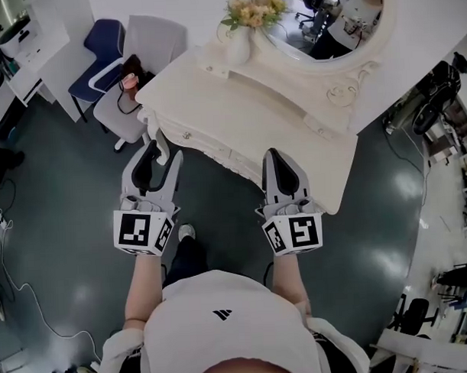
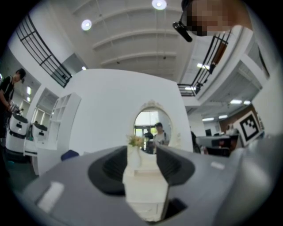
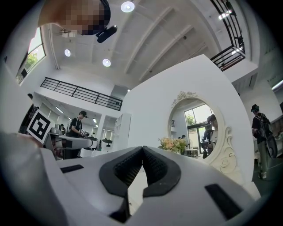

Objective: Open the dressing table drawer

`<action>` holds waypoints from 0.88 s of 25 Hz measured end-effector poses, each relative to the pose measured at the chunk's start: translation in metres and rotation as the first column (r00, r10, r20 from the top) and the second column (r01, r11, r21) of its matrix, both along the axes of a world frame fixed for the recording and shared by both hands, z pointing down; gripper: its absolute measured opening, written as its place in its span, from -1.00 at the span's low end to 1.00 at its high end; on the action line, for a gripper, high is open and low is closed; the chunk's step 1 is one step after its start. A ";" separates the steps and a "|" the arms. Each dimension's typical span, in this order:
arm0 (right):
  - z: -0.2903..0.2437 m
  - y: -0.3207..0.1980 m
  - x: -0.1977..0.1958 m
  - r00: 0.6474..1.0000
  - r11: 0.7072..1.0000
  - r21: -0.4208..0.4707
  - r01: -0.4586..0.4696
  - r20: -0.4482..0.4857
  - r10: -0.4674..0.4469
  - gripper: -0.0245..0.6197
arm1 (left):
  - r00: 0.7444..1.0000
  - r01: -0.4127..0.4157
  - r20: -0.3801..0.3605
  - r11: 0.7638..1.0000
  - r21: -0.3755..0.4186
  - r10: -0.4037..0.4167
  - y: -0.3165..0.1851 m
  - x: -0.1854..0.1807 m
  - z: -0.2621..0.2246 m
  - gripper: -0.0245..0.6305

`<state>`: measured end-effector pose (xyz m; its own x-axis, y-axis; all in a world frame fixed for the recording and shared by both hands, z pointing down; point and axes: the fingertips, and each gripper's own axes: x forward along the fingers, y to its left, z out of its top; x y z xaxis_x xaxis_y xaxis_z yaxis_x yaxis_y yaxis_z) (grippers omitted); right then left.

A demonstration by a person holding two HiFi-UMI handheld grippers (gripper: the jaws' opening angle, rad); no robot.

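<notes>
Stands facing a white counter [image 1: 238, 105] with an oval mirror [image 1: 327, 22] and a vase of flowers [image 1: 242, 32] at its back. Holds both tools out roughly level toward the front edge, one on each side of the body. Carries the left tongs [image 1: 163, 152] spread wide with nothing between the pads, only the counter seen through the gap in the left gripper view; probably held that way to be ready to close round a pull. Carries the right tongs [image 1: 274, 156] with tips pressed together and empty, so likely along for balance rather than for grasping. Finds the drawer [image 1: 209, 147] shut, flush in the curved front under the top, its small knob [image 1: 187, 134] near the left tongs and apart from them. Looks like the approach stage, with nothing opened yet. Calls next for lining the open pair up on the knob before closing; risks slipping off so small a pull
</notes>
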<state>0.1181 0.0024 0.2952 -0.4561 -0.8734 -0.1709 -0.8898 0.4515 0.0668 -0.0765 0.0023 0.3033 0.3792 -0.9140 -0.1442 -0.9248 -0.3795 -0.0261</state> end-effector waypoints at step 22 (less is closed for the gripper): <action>0.003 -0.163 -0.089 0.994 0.994 -0.026 -0.110 -0.017 0.109 -0.96 | 0.994 -0.105 0.010 0.994 -0.020 0.106 -0.185 -0.090 0.002 -0.33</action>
<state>0.0295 -0.1601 0.2982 -0.3597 -0.9224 -0.1406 -0.9330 0.3531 0.0701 -0.1666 -0.1832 0.3049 0.4751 -0.8714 -0.1225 -0.8793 -0.4755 -0.0274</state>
